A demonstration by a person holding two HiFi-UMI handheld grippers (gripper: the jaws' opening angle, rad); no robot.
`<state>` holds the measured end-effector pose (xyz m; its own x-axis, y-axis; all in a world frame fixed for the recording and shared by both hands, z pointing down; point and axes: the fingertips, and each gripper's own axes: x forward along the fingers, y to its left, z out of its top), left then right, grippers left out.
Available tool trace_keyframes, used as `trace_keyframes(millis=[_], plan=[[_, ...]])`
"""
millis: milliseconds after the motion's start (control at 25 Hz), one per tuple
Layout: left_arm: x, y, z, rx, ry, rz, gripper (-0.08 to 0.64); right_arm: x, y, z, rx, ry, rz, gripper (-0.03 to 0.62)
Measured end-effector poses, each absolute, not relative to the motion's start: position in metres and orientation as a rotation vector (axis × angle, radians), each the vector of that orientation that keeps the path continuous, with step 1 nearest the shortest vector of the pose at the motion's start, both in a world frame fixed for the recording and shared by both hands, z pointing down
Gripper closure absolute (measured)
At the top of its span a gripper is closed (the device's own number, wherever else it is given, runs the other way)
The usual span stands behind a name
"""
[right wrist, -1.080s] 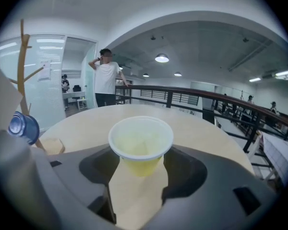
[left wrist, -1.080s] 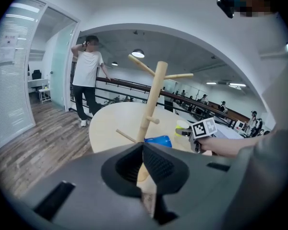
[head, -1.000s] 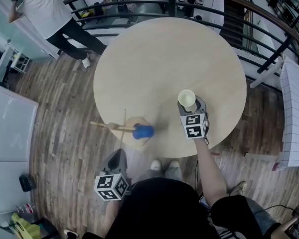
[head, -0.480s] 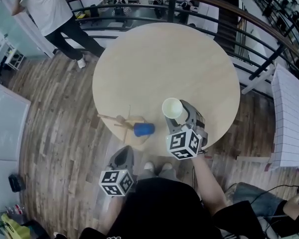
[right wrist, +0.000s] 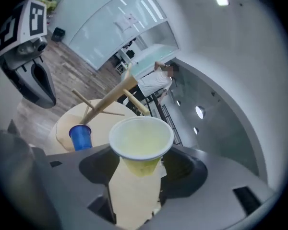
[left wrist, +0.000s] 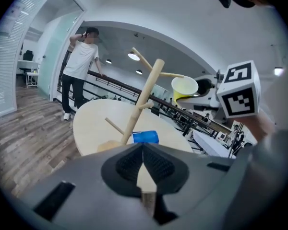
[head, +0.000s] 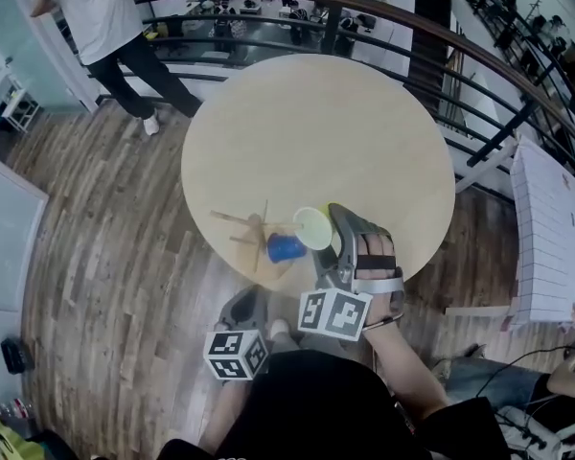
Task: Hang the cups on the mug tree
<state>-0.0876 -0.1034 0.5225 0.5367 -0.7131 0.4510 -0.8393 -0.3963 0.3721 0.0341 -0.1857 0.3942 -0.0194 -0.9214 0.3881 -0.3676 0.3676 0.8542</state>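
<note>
A wooden mug tree [head: 252, 226] with bare pegs stands near the front edge of the round table [head: 345, 132]. A blue cup [head: 285, 248] sits at its base; I cannot tell whether it hangs on a peg. My right gripper [head: 324, 236] is shut on a pale yellow cup [head: 313, 228], held in the air just right of the tree, mouth up. The right gripper view shows the yellow cup [right wrist: 141, 143] between the jaws, with the tree [right wrist: 108, 99] and blue cup [right wrist: 80, 136] beyond. My left gripper [head: 241, 301] hangs below the table edge, shut and empty [left wrist: 143, 152].
A curved black railing [head: 383, 12] runs behind the table. A person in a white shirt [head: 96, 17] stands at the far left on the wooden floor. A white panel [head: 551, 228] leans at the right. Most of the tabletop beyond the tree is bare.
My right gripper has carried the yellow cup leftward and nearer, from the table's right side to beside the mug tree. The left gripper has hardly moved.
</note>
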Motion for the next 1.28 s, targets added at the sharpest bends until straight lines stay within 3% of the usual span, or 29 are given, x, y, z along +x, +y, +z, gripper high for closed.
trace_keyframes(millis=[600,960,1280], plan=[[-0.104,-0.098,0.517,2.23,-1.221,0.207,0.548,-0.033,-0.169,0.376,0.853,-1.153,-1.154,0.301],[-0.117,-0.097,0.524,2.211,-1.22,0.228,0.548,-0.042,-0.173,0.391,0.855,-1.146,-1.142,0.297],[-0.117,-0.103,0.524,2.222,-1.222,0.245,0.548,-0.039,-0.155,0.393,0.947,-1.407,-0.991,0.238]])
